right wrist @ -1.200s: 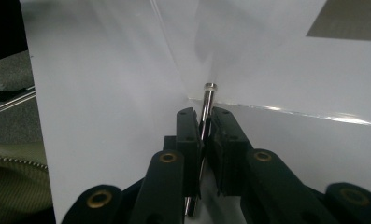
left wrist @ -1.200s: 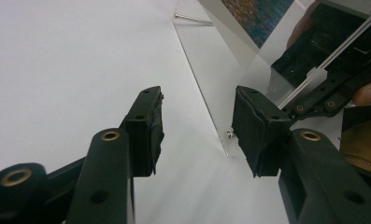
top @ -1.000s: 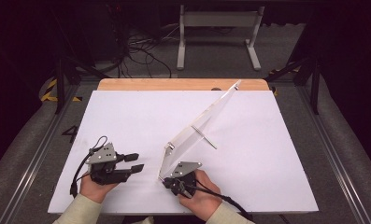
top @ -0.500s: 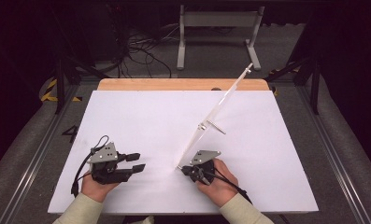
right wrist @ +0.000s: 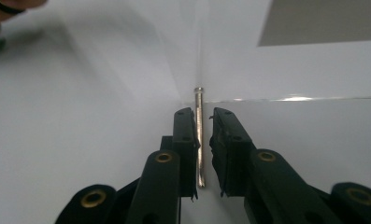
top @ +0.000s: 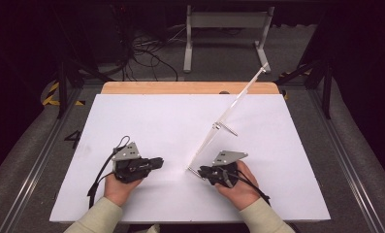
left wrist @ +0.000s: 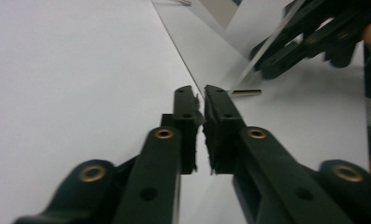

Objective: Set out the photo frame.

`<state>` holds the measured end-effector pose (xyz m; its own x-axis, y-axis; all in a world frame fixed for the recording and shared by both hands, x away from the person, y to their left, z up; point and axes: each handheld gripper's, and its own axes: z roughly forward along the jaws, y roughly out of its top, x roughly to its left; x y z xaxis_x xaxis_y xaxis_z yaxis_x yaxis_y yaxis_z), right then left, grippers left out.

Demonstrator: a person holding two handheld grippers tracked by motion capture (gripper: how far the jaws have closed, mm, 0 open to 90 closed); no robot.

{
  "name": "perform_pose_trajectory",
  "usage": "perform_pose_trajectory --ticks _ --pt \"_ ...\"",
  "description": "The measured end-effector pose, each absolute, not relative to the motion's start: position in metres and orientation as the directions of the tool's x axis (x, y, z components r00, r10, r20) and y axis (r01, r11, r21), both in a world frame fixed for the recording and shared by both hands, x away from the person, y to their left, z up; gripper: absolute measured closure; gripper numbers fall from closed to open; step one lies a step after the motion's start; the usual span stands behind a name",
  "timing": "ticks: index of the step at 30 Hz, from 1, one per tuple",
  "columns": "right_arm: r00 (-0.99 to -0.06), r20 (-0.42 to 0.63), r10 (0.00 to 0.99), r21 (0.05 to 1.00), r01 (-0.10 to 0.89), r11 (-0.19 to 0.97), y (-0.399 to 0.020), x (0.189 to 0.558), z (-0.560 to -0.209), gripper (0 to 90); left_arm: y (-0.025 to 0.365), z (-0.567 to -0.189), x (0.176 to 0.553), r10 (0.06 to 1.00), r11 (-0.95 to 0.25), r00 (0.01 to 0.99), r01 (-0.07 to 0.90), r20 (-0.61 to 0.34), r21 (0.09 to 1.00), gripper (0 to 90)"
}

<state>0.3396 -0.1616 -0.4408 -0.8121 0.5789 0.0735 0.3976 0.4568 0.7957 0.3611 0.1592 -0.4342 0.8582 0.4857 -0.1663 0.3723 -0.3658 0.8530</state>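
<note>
A clear plastic panel (top: 229, 114) stands tilted on its near corner, rising away toward the table's far right. A short metal pin (right wrist: 199, 135) sticks out at that corner, and a second pin (top: 226, 128) sits midway up. My right gripper (top: 196, 170) is at the corner. In the right gripper view (right wrist: 199, 112) its jaws have just been opening. The pin lies between them against the left pad, with a slim gap to the right pad. My left gripper (top: 161, 162) lies low on the table to the left, shut on nothing (left wrist: 199, 91), pointing at the pin (left wrist: 246, 92) and the right gripper (left wrist: 262, 60).
The white tabletop (top: 156, 121) has a wooden strip (top: 180, 87) along its far edge. Behind the table a metal stand (top: 224, 29) and loose cables (top: 146, 53) lie on the dark floor. Rails run along both sides of the table.
The right hand moved right and the panel swung more upright, its top now past the far edge. The left hand slid right toward the panel's corner and its jaws closed.
</note>
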Motion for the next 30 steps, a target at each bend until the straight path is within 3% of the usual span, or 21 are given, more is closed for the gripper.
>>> perform_pose_trajectory --ticks 11,17,30 --pt "-0.700 0.090 0.709 0.832 0.444 0.333 -0.237 0.325 -0.426 84.8 0.091 -0.460 0.381 0.458 -0.488 0.873 0.406 -0.168 0.773 89.7" --pt "-0.679 0.099 0.727 0.832 0.457 0.314 -0.250 0.320 -0.425 85.4 0.087 -0.464 0.386 0.458 -0.494 0.862 0.451 -0.219 0.744 89.8" --pt "-0.627 0.125 0.769 0.855 0.461 0.237 -0.279 0.311 -0.411 85.4 0.063 -0.460 0.369 0.342 -0.555 0.912 0.390 -0.225 0.735 89.9"
